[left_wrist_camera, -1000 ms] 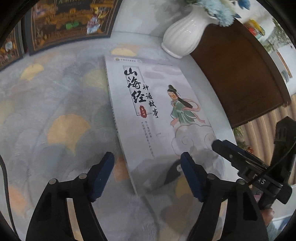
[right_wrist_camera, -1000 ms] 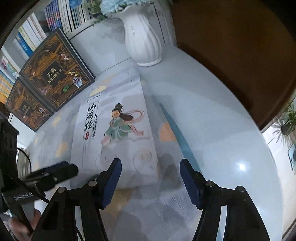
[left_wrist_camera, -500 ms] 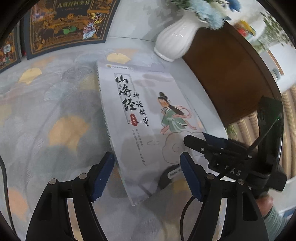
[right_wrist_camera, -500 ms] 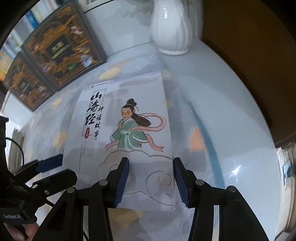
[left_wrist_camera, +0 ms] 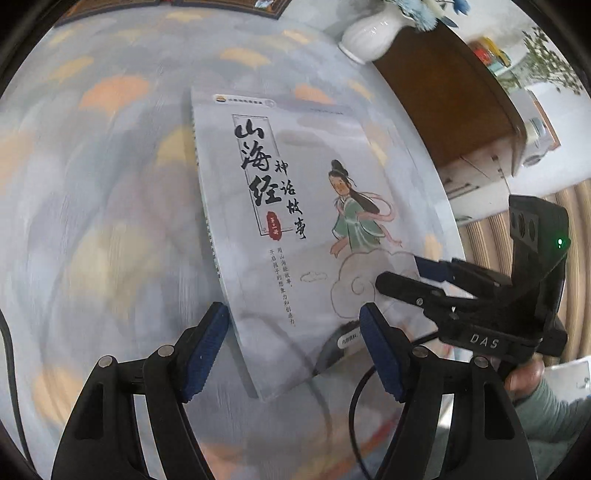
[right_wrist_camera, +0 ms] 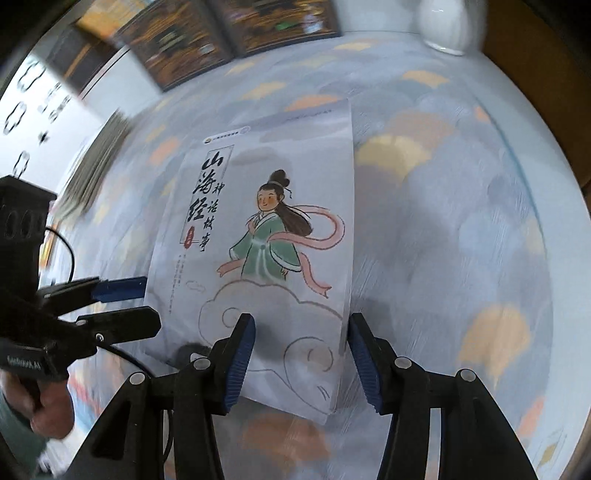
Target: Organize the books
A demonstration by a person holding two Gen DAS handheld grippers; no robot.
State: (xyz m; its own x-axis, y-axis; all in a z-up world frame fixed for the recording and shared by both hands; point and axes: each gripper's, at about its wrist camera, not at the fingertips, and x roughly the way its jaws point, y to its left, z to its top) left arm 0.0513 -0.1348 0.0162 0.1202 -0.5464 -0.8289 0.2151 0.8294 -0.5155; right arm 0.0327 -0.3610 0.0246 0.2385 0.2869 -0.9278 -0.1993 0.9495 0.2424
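The thin, pale grey paperback book with a green-robed figure on its cover [left_wrist_camera: 295, 229] lies flat on the grey, ginkgo-patterned tablecloth [left_wrist_camera: 110, 221], directly ahead of and below both grippers. Its long axis runs away from them towards the white ribbed vase [left_wrist_camera: 369, 33], title end far, bottom edge near. The left gripper [left_wrist_camera: 291, 347] hangs unclenched, straddling the near spine-side corner without touching. The right gripper [right_wrist_camera: 301, 363], its jaws having just widened slightly, brackets the near right-hand corner with neither pad pressing; it looks the nearer.
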